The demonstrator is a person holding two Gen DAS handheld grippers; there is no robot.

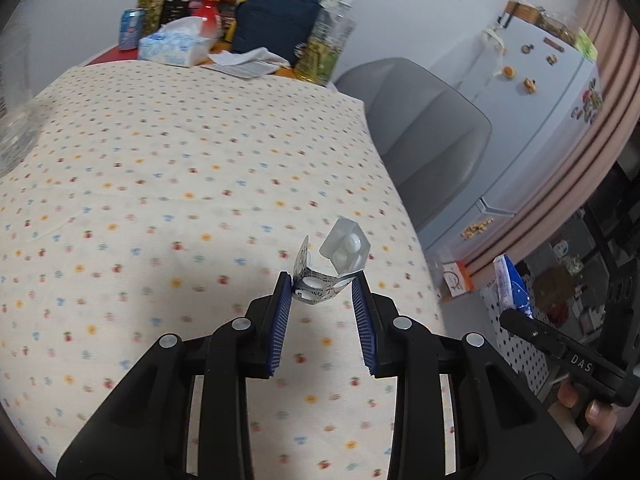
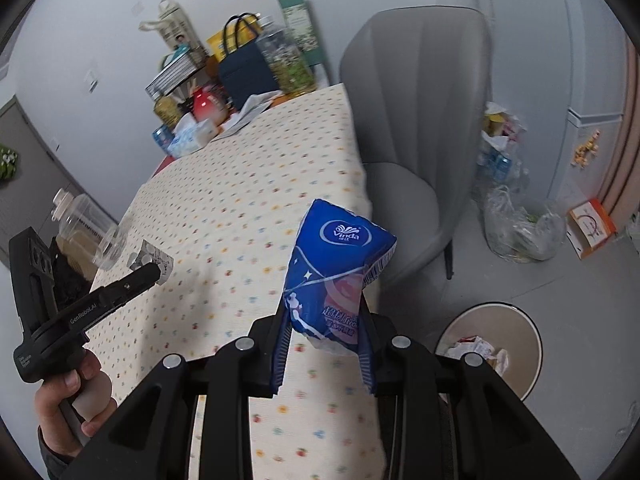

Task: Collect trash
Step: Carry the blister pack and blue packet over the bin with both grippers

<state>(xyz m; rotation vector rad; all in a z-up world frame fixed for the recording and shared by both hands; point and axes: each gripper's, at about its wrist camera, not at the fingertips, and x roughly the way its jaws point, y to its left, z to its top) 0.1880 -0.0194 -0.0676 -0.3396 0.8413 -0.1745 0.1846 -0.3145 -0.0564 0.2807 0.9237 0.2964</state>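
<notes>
In the left wrist view my left gripper is shut on a bent silver pill blister pack, held above the dotted tablecloth near the table's right edge. A few white tablets show in its upturned end. In the right wrist view my right gripper is shut on a blue tissue packet, held over the table's near right corner. A round trash bin with crumpled paper inside stands on the floor, below and right of the packet. The left gripper with the blister pack also shows at the left of the right wrist view.
A grey chair stands by the table's right side. At the table's far end are a tissue box, a navy bag, bottles and jars. A clear bottle hangs at the left table edge. A clear plastic bag lies on the floor near a white fridge.
</notes>
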